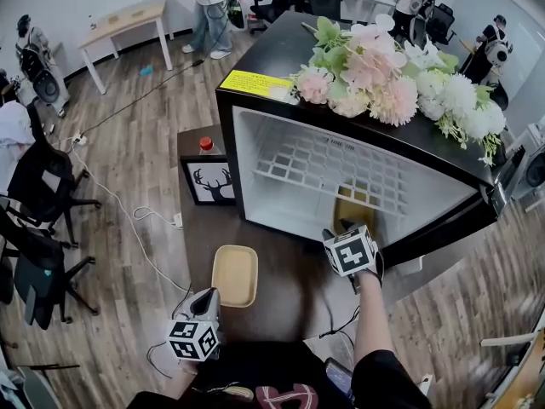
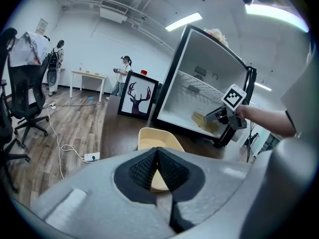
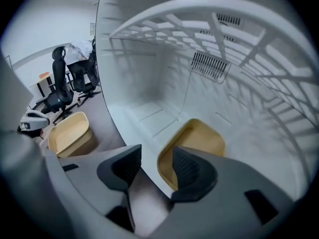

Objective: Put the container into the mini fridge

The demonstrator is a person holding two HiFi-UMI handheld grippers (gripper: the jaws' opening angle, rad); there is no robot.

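Note:
The mini fridge point(image 1: 228, 143) stands open on a dark table point(image 1: 289, 292), white inside with a wire shelf. A tan container point(image 1: 353, 211) point(image 3: 199, 141) point(image 2: 204, 121) lies on the fridge floor near its front. My right gripper point(image 1: 341, 226) point(image 3: 157, 166) point(image 2: 212, 116) is at the fridge mouth, open, with the container's near rim just past its pads and not pressed. A second tan container point(image 1: 234, 275) point(image 2: 157, 141) point(image 3: 70, 131) sits on the table. My left gripper point(image 1: 204, 301) point(image 2: 158, 166) hangs shut and empty just short of it.
Artificial flowers point(image 1: 383, 75) lie on the fridge top. A framed deer picture point(image 1: 210, 181) and a red-capped bottle point(image 1: 205, 144) stand left of the fridge. Office chairs point(image 1: 43, 186) and floor cables point(image 1: 128, 220) are at the left. People stand at the back by a table point(image 1: 128, 20).

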